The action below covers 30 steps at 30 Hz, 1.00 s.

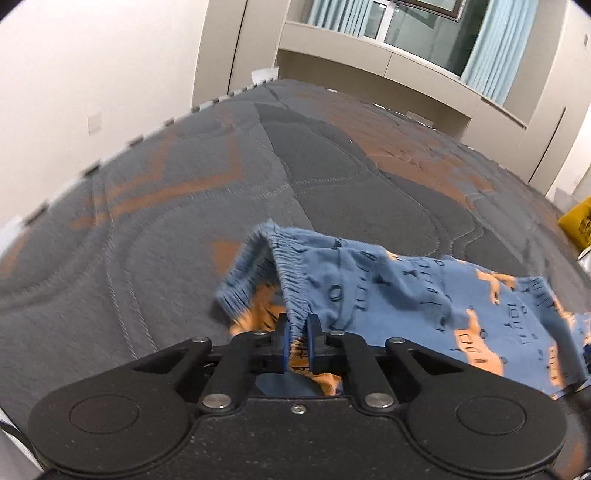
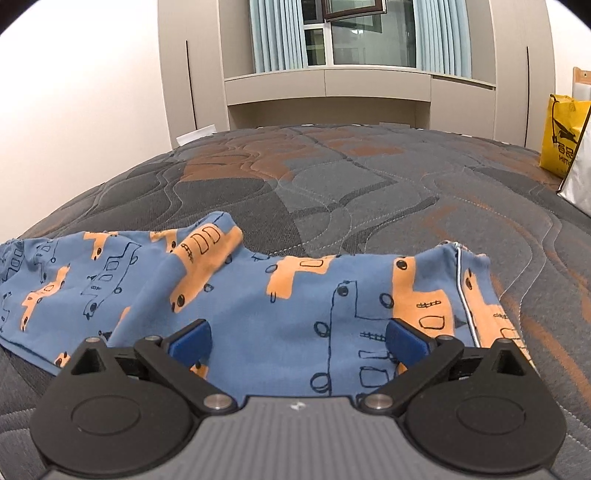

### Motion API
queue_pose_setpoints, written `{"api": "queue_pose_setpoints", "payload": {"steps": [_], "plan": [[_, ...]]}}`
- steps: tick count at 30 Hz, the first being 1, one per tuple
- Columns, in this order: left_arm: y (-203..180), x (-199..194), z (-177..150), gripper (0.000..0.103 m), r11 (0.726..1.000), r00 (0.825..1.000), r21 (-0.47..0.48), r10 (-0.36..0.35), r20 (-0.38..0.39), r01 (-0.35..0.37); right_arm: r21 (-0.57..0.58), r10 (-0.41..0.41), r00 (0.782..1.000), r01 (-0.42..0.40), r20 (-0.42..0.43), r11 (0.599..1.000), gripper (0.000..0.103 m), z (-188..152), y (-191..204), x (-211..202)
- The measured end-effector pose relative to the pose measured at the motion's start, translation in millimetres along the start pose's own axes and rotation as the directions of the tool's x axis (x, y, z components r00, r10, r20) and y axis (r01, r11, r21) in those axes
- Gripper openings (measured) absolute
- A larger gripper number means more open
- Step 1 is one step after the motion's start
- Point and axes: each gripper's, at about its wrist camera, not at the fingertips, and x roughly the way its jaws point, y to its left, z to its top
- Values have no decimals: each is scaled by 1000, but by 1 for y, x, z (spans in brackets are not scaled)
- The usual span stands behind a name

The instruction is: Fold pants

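Fingers [image 1: 284, 341] pinching pants [image 1: 369, 295] waistband, bag [image 2: 561, 136] lettering unreadable

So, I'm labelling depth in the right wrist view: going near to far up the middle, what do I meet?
right gripper → pants → quilted mattress → beige cabinet → window

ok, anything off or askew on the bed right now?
Nothing damaged or spilled. The blue cotton pants with orange truck print lie rumpled on the grey quilted mattress, one part flopped over. The left gripper pinches the gathered elastic waistband; the right gripper is open over the fabric.
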Motion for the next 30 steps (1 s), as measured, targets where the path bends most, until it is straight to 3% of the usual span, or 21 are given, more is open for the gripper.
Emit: {"api": "queue_pose_setpoints", "payload": {"steps": [5, 19, 22, 24, 26, 28, 30], "plan": [[7, -2, 10, 8, 999, 999, 33, 40, -14, -39, 5, 6, 1000, -6, 0, 1000, 103, 1, -1, 1], [12, 3, 7, 12, 997, 998, 51, 52, -43, -50, 14, 1, 1000, -1, -1, 1000, 103, 2, -5, -1], [10, -3, 3, 29, 996, 998, 56, 64, -9, -64, 15, 3, 1000, -3, 2, 1000, 103, 1, -6, -1], [13, -10, -1, 48, 997, 998, 46, 68, 17, -69, 19, 6, 1000, -6, 6, 1000, 103, 0, -7, -1], [17, -16, -6, 58, 997, 996, 28, 66, 53, -68, 21, 7, 1000, -7, 16, 1000, 103, 0, -7, -4], [22, -17, -9, 61, 998, 996, 16, 55, 71, -57, 22, 3, 1000, -4, 25, 1000, 103, 0, -6, -6], [27, -9, -10, 68, 999, 998, -12, 34, 58, -34, 29, 2, 1000, -3, 31, 1000, 103, 0, -7, -8]]}}
